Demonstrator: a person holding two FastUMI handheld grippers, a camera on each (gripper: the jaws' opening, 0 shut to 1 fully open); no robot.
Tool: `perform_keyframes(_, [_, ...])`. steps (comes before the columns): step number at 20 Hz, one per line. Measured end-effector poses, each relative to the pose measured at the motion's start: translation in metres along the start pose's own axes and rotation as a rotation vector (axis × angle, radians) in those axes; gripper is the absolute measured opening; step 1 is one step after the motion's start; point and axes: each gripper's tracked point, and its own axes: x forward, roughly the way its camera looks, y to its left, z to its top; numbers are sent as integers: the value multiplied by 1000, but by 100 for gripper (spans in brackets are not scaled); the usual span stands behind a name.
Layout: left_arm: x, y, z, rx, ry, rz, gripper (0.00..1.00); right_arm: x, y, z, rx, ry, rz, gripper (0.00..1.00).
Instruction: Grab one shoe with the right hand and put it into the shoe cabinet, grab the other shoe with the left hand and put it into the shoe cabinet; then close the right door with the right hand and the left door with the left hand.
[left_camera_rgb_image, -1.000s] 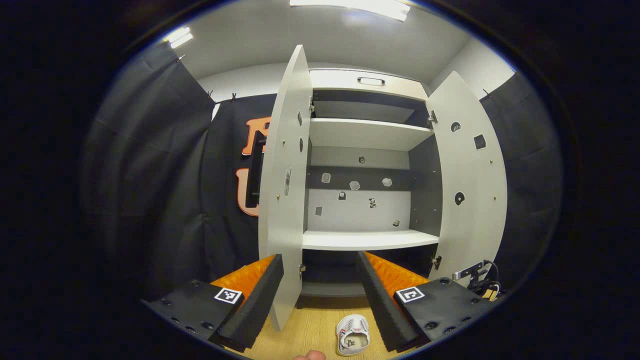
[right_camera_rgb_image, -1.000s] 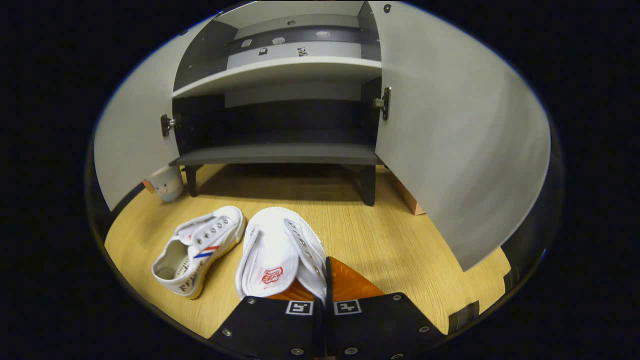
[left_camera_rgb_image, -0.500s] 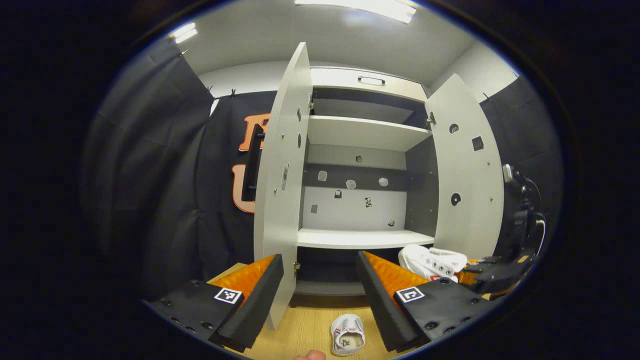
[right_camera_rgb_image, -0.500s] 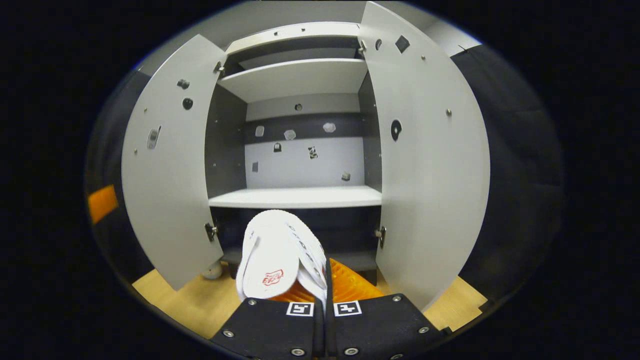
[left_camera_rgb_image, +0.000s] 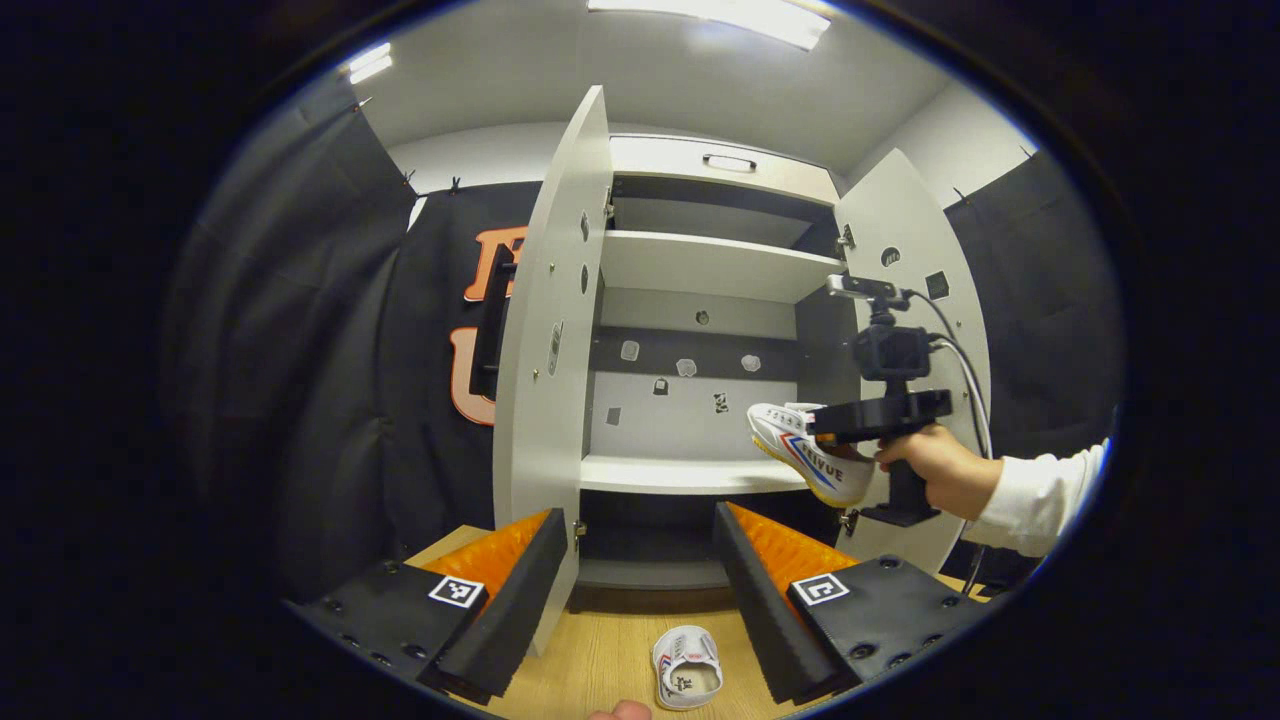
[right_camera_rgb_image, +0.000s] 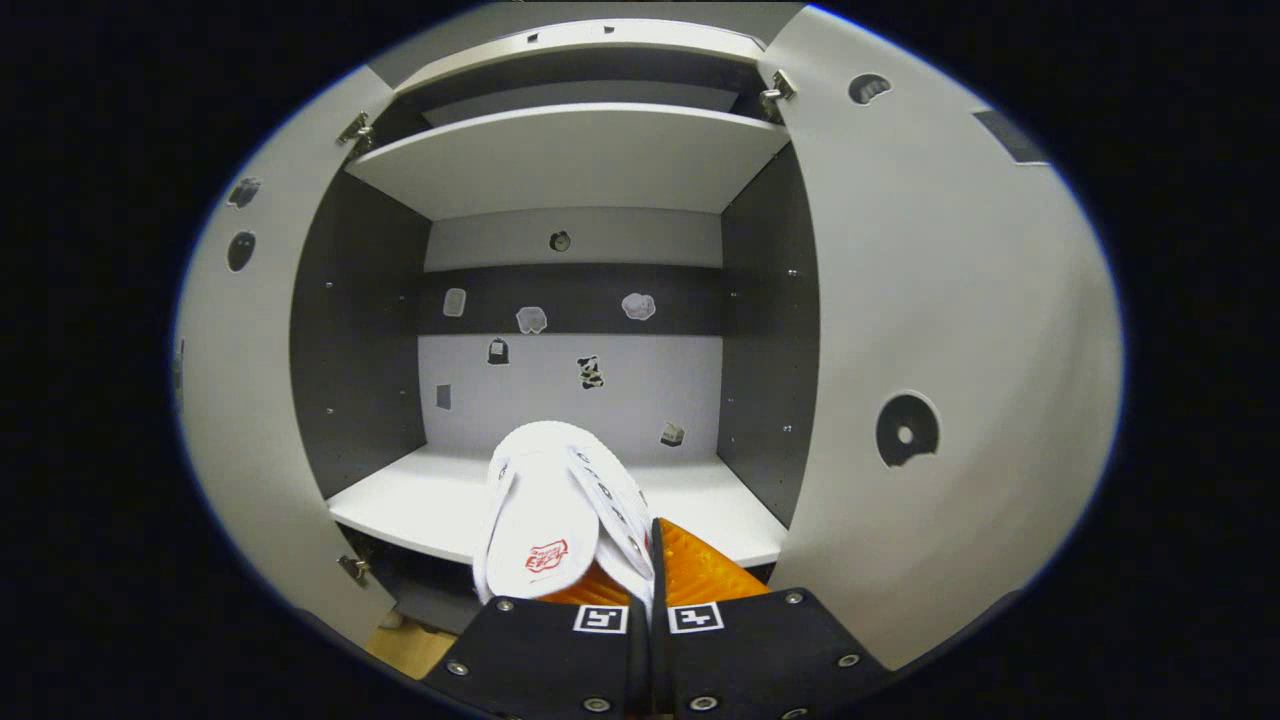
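Your right tool (right_camera_rgb_image: 640, 560) is clamped on 1 white shoe (right_camera_rgb_image: 560, 510), low in the centre of the right gripper view, held up in front of the cabinet's middle shelf (right_camera_rgb_image: 440, 500) between both open doors. Your left tool (left_camera_rgb_image: 640, 560) stands open and empty at the bottom of the left gripper view; the other shoe (left_camera_rgb_image: 685, 680) lies on the wooden floor (left_camera_rgb_image: 600, 660) between its fingers.

The right gripper (right_camera_rgb_image: 640, 560), fingers pinched on a white shoe (right_camera_rgb_image: 560, 510), hangs before the cabinet's middle shelf (right_camera_rgb_image: 450, 500), while the left gripper (left_camera_rgb_image: 640, 580) gapes wide, lower down.
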Motion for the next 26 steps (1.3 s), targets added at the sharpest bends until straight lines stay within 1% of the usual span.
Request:
perform_keyframes(2, [-2,1,-4,-8,13,0,94,44,4,-3,-8,61,-21,0])
perform_keyframes(3, [-2,3,-5,-12,18,4,96,64,7,-5,-1,95,-27,0])
perform_keyframes(4, [-2,5,-8,-17,23,8,95,81,7,-6,0,123,-37,0])
perform_keyframes(7, [-1,15,-11,-25,33,33,94,118,5,-13,-16,189,-88,1])
perform_keyframes(9, [1,26,-12,-18,34,57,96,128,9,-24,-9,240,-85,3])
perform_keyframes(12, [3,37,-14,-12,37,80,96,136,16,-29,31,273,-68,7])
perform_keyframes(13, [3,39,-13,-11,36,83,96,137,16,-31,31,283,-69,14])
perform_keyframes(14, [4,39,-13,-9,34,83,96,136,14,-30,34,283,-68,18])
perform_keyframes(15, [4,40,-13,-7,33,84,98,133,16,-30,34,286,-59,20])
perform_keyframes(16, [5,39,-13,-7,33,80,96,131,14,-28,19,280,-58,21])
perform_keyframes(17, [6,37,-14,-9,35,74,98,128,14,-27,3,275,-50,28])
perform_keyframes(18, [7,35,-15,-13,35,70,96,123,12,-22,-22,258,-45,32])
perform_keyframes(19, [9,33,-15,-17,35,63,98,118,9,-17,-49,239,-43,44])
perform_keyframes(20, [10,31,-16,-22,35,57,96,111,9,-14,-66,230,-31,51])
perform_keyframes(21, [10,29,-16,-26,35,51,96,105,8,-9,-74,215,-17,63])
perform_keyframes(22, [12,26,-16,-30,34,44,96,98,3,-1,-81,188,-16,68])
perform_keyframes(23, [12,24,-15,-32,30,38,96,91,3,7,-80,165,-1,78])
perform_keyframes(25, [13,19,-12,-31,20,27,96,71,5,22,-77,120,39,90])
perform_keyframes(26, [14,17,-11,-30,16,23,96,58,5,30,-71,96,55,92])
